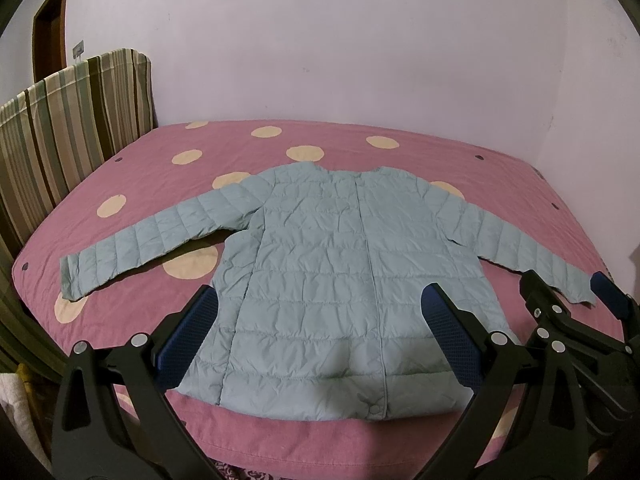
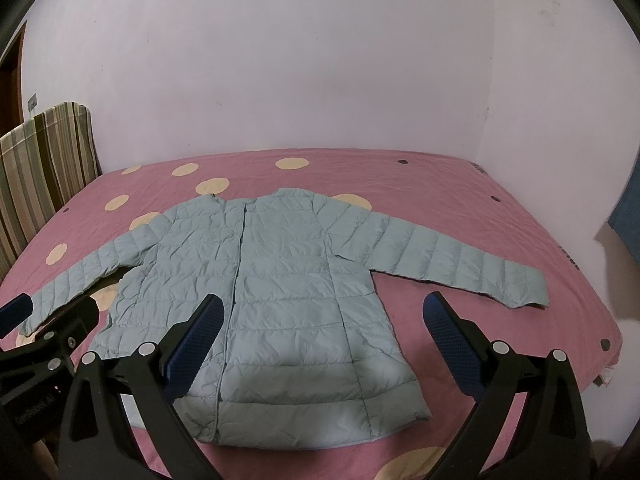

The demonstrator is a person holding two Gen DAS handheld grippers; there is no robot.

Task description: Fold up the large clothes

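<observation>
A pale blue quilted jacket lies flat and buttoned on the bed, hem toward me, both sleeves spread out sideways. My left gripper hovers open above the hem, its blue-padded fingers wide apart with nothing between them. My right gripper is open too, over the jacket's right half near the hem. In the left wrist view the right gripper shows at the right edge near the right cuff. The left gripper appears at the left edge of the right wrist view by the left cuff.
The bed carries a pink cover with cream dots. A striped headboard stands at the left. A lilac wall runs behind the bed. A dark blue object sits at the far right edge.
</observation>
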